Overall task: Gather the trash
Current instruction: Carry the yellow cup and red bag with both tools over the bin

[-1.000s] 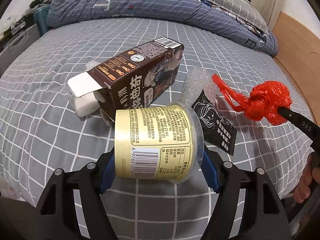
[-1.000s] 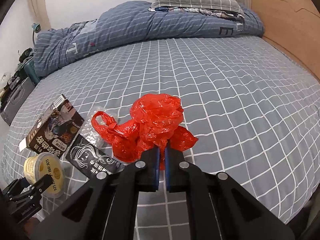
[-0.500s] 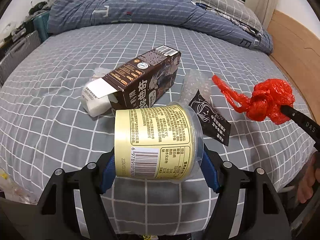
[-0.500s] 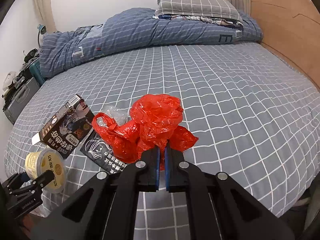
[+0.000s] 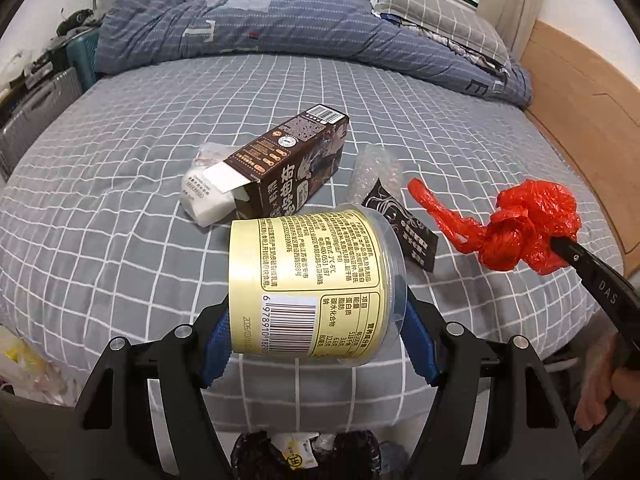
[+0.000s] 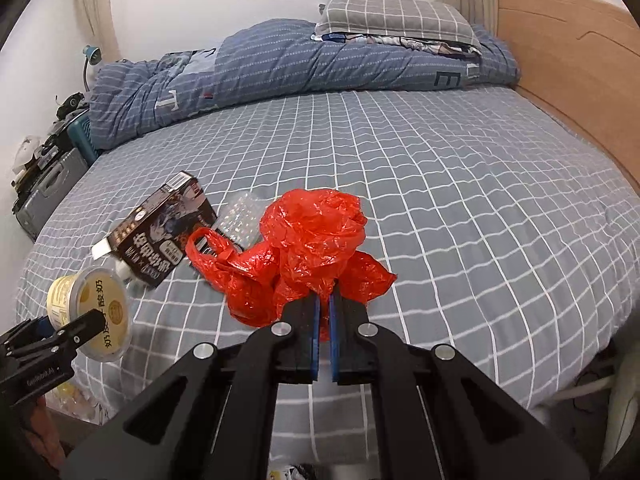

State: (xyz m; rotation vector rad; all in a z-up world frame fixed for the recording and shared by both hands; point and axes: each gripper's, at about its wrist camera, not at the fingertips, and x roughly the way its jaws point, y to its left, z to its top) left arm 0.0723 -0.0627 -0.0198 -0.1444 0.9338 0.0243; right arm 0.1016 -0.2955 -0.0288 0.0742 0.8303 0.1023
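Note:
My left gripper is shut on a pale yellow yogurt cup and holds it above the bed's near edge; the cup also shows in the right wrist view. My right gripper is shut on a crumpled red plastic bag, held in the air; the bag also shows in the left wrist view. On the grey checked bed lie a brown carton, a white packet, a black sachet and clear bubble wrap.
A rolled blue duvet and a pillow lie at the far end. A wooden headboard runs along the right. Cases and clutter stand left of the bed. A dark bag with rubbish sits below my left gripper.
Both grippers have pulled back and up from the bed with their loads still held. The bed's near edge and the dark bag below have come into view.

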